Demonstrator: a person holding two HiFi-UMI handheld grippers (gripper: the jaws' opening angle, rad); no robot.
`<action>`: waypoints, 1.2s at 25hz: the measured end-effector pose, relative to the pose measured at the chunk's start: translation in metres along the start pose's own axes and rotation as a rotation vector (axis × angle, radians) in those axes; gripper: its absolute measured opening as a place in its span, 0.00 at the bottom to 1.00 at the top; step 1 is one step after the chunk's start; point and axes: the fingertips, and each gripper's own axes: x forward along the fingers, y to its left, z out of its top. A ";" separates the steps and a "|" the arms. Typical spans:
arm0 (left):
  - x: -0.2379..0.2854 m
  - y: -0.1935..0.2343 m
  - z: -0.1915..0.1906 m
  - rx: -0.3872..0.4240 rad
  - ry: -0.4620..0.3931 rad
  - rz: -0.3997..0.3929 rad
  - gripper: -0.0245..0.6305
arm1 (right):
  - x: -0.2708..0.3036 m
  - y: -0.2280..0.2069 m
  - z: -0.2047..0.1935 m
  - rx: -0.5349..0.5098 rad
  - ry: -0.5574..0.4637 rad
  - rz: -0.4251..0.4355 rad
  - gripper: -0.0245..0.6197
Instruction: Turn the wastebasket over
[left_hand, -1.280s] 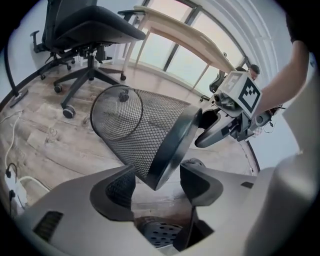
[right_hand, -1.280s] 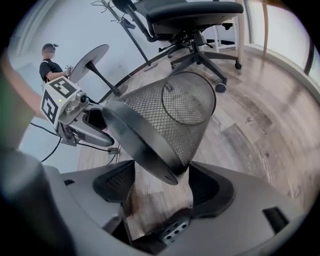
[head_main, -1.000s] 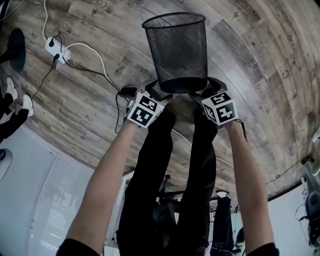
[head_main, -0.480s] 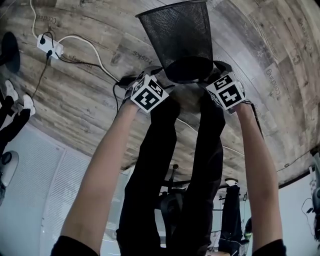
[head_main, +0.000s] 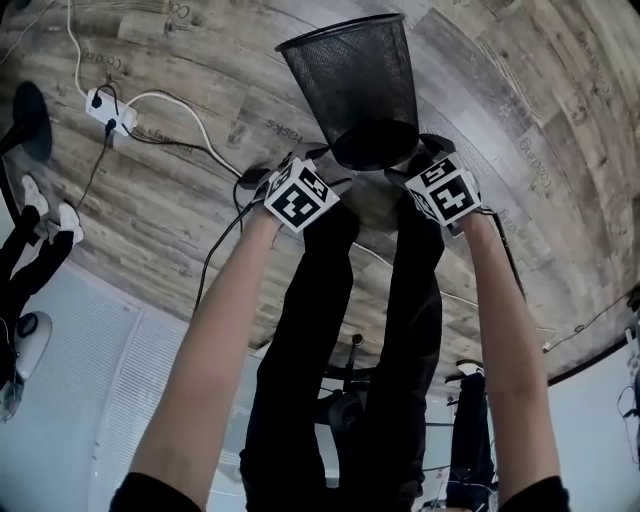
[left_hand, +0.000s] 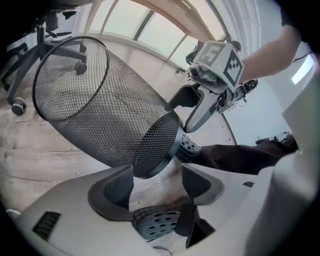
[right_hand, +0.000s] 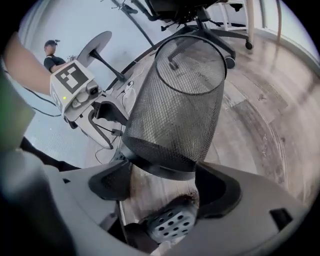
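The black mesh wastebasket (head_main: 358, 80) is tilted, its open rim leaning away from me toward the top of the head view. My left gripper (head_main: 325, 165) sits at the left of its solid base (left_hand: 157, 150). Its jaws stand wide and have just been closing a little. The base edge lies between the tips, and floor shows beside the right jaw. My right gripper (head_main: 408, 158) is at the base's right side. Its jaws are spread with the base rim (right_hand: 160, 167) between them; whether the pads press on it is unclear.
A white power strip (head_main: 108, 110) with white and black cables (head_main: 200, 140) lies on the wood floor (head_main: 520, 120) to the left. A dark round stand base (head_main: 28, 115) is at far left. Office chair wheels (right_hand: 230, 62) stand beyond the basket. My legs are below.
The wastebasket has gone from upright to tilted, its rim swinging away and leftward. Both grippers have followed its base upward in the picture, and the left one has rolled.
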 end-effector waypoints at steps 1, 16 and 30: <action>-0.003 -0.002 0.005 0.001 -0.008 -0.002 0.52 | -0.005 0.004 0.003 0.028 -0.023 0.002 0.65; -0.079 0.056 0.074 0.016 -0.166 0.145 0.51 | -0.007 0.003 0.030 0.209 -0.129 -0.192 0.65; -0.113 0.123 0.180 0.265 -0.185 0.235 0.37 | -0.009 -0.001 0.029 0.274 -0.166 -0.164 0.65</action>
